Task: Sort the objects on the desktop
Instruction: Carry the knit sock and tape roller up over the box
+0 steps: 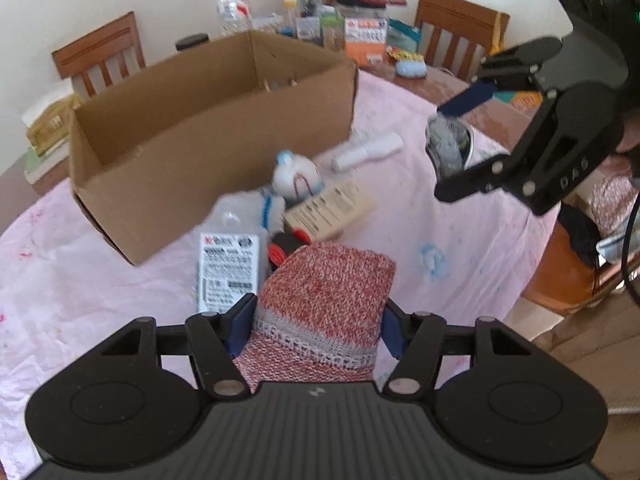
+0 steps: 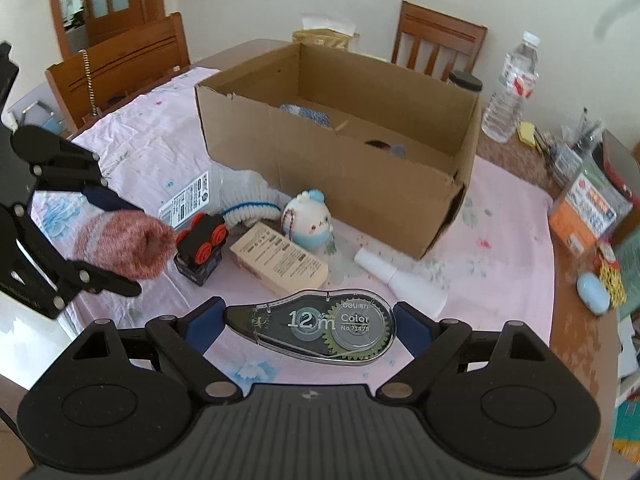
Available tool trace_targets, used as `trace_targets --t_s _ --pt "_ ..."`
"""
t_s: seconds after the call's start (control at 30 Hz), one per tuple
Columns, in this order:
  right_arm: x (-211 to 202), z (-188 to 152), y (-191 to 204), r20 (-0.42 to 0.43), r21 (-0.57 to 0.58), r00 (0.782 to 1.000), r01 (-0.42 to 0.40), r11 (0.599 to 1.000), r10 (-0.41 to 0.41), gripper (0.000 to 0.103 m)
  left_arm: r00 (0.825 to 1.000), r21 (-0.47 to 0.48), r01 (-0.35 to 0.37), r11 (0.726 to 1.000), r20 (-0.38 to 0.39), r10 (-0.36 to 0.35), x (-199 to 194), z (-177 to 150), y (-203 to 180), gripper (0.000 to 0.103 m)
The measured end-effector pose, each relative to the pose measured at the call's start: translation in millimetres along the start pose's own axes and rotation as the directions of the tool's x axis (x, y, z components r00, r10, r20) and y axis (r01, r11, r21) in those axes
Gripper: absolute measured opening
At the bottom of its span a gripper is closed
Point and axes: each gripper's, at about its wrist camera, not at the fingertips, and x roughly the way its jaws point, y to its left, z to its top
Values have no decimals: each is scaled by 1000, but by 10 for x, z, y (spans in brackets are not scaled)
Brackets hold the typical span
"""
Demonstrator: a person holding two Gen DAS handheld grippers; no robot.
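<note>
At the left, the left gripper [image 2: 108, 240] is clamped on a red-and-white knitted sock [image 2: 124, 246], its blue pads [image 1: 242, 322] pressing both sides of the fabric, held above the near left part of the pink tablecloth [image 2: 500, 240]; just right of the sock lies a small heap: a labelled clear packet [image 2: 186, 200], a white knitted glove with blue stripes [image 2: 248, 196], a black toy train with red wheels [image 2: 202, 248], a beige printed carton [image 2: 280, 260] and a white-and-blue plush figure [image 2: 310, 220], all touching or nearly so; behind them, toward the far side, stands the open cardboard box [image 2: 360, 184], which holds a blue-and-white knitted item [image 2: 306, 114] at its far left and some small dark and grey things (too blurred to name) nearer its right end; the heap lies between the grippers and the box's near wall; near the box's right corner a white tube [image 2: 400, 280] lies on the cloth; nearest in the right wrist view, the right gripper [image 2: 310, 330] grips a clear correction tape dispenser [image 2: 316, 330] lengthwise between its pads, raised over the near edge of the cloth; farther right, beyond the cloth, a water bottle [image 2: 510, 88], an orange packet [image 2: 584, 216] and a pale blue case [image 2: 594, 298] crowd the bare wooden table [image 2: 516, 156].
</note>
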Motion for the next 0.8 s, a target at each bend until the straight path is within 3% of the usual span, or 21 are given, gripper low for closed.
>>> trace_targets --t_s 0.8 --pt "-145 481 -280 116 -126 993 4 992 11 93 982 -9 -133 991 133 133 -244 735 253 63"
